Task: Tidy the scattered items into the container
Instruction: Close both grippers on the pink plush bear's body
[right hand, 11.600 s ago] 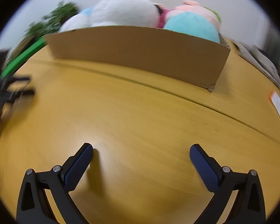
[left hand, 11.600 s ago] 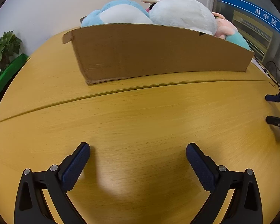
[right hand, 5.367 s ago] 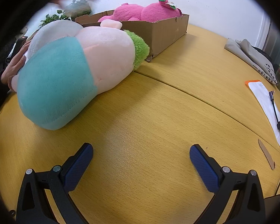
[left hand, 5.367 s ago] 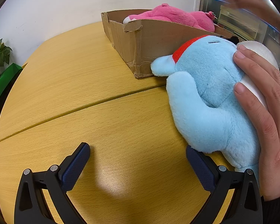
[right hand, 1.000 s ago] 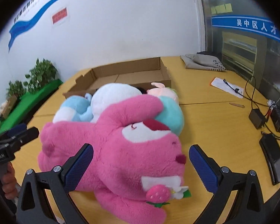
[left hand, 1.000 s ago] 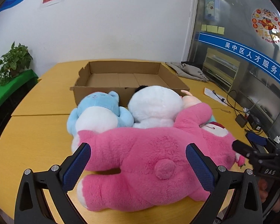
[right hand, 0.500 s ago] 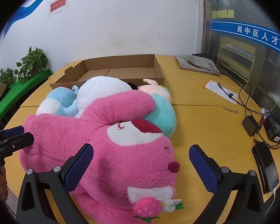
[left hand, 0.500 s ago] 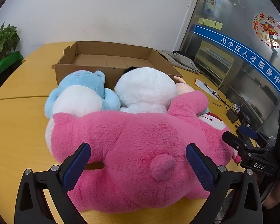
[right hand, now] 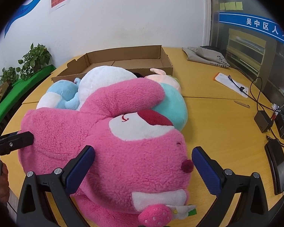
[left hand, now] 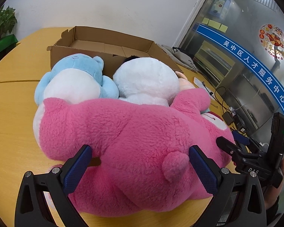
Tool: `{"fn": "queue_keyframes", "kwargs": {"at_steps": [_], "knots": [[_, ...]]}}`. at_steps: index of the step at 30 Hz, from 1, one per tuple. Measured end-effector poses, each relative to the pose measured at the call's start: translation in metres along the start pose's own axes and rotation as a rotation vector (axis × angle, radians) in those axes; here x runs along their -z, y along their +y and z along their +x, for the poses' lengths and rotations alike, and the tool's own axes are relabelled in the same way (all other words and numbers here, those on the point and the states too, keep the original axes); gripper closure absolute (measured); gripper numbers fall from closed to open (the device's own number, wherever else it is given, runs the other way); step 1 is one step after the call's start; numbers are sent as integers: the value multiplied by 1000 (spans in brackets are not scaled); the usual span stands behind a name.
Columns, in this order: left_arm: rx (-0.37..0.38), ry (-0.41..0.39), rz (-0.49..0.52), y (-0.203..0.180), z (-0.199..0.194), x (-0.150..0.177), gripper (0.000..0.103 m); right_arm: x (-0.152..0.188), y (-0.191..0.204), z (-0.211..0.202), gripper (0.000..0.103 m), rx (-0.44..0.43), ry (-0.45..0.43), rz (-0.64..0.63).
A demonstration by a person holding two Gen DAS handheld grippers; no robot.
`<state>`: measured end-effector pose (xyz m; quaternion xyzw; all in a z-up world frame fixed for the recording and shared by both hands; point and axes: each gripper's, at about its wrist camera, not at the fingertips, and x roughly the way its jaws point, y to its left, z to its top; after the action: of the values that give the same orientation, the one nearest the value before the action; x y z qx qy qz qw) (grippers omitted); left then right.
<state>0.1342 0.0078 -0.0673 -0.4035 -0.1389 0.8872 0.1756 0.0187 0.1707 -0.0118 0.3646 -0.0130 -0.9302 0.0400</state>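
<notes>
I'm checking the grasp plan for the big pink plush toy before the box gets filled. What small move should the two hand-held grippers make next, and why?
Probably close both together. The left hand-held gripper straddles the pink plush toy at its rump, the right hand-held gripper at its head, both open. The toy lies nearest, in front of the other plush toys, and the cardboard box behind looks empty.

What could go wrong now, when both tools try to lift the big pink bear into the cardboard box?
1. The pink bear is wider than the open left tool and right tool, so each may pinch only fur and slip.
2. Its arm lies over the white toy and the teal toy, so lifting may drag them along.
3. The blue toy and white toy press against the box wall, so a push could shove the box away.
</notes>
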Motion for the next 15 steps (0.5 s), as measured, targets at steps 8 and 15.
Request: {"fn": "queue_keyframes", "kwargs": {"at_steps": [8,15], "knots": [[48,10,9,5,6,0,0,0,-5,12,1,-49,15,21],[147,64,19,5,13,5,0,5,-17,25,0,-131,15,21]]}}
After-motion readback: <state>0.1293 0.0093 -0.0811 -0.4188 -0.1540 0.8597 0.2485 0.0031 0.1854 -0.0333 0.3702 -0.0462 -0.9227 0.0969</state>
